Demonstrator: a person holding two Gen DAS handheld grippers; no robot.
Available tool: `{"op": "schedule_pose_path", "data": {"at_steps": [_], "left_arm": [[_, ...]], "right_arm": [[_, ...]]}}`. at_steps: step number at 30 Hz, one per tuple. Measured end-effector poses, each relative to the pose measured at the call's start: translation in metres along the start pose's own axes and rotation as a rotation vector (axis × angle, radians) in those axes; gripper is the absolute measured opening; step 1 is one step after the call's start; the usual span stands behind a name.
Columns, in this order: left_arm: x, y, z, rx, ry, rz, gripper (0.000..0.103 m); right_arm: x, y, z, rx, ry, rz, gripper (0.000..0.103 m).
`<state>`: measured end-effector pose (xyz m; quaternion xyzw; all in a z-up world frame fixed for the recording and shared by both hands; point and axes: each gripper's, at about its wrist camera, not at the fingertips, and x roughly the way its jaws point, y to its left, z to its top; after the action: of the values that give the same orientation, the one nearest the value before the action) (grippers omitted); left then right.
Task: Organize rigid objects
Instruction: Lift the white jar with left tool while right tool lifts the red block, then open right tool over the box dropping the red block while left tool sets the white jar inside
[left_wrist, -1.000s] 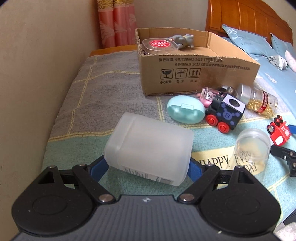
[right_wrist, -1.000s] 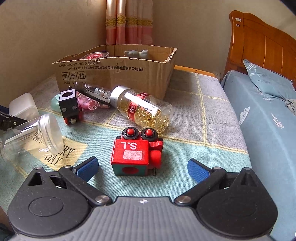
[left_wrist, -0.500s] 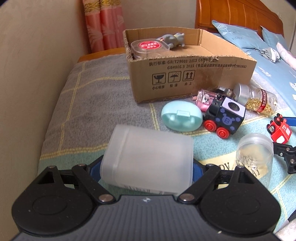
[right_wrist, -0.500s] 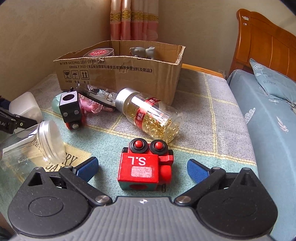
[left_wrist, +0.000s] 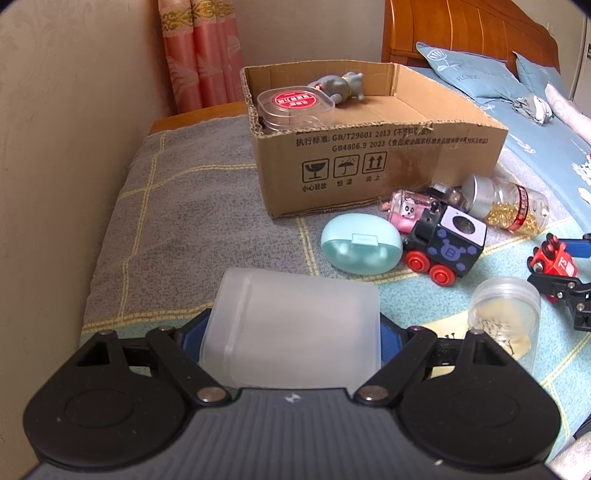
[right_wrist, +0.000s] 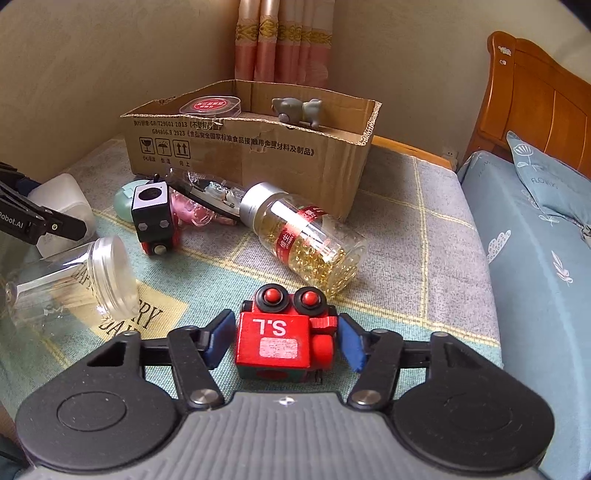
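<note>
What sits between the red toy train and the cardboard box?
In the right wrist view, a clear bottle of gold capsules lies on its side between the red toy train and the cardboard box.

There is one cardboard box (left_wrist: 373, 162). Inside it are two things: one clear tub with a red lid (left_wrist: 295, 107) and one gray toy animal (left_wrist: 340, 86). Outside the box there are two toy trains, one black (left_wrist: 443, 245) and one red (right_wrist: 286, 338). There is one frosted plastic box (left_wrist: 291, 332), one green egg-shaped case (left_wrist: 361, 243), one pink toy (left_wrist: 406, 214), one bottle of gold pills (right_wrist: 303, 236) and one clear jar (right_wrist: 74, 280).
</note>
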<state>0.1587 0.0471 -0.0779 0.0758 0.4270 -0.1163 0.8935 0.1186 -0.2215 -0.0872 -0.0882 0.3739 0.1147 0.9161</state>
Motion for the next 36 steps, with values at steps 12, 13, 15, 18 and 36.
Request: {"op": "schedule_pose_path", "data": {"at_steps": [12,13,15,18,36], "left_arm": [[-0.025,-0.005,0.011,0.010,-0.029,-0.010,0.083],[-0.028,-0.006,0.012,0.014,-0.035,-0.009,0.083],[-0.033,-0.008,0.015,0.020,-0.045,-0.006,0.083],[-0.040,-0.011,0.022,0.026,-0.056,-0.006,0.083],[-0.057,-0.020,0.105,0.071,-0.184,-0.007,0.083]], "right_arm": [[-0.014,-0.004,0.006,-0.051,0.010,0.038,0.061],[-0.017,-0.005,0.009,-0.064,0.005,0.041,0.061],[-0.025,-0.007,0.015,-0.083,-0.005,0.049,0.061],[-0.034,-0.009,0.028,-0.117,-0.031,0.063,0.061],[-0.006,-0.028,0.163,-0.166,-0.104,0.073,0.061]]}}
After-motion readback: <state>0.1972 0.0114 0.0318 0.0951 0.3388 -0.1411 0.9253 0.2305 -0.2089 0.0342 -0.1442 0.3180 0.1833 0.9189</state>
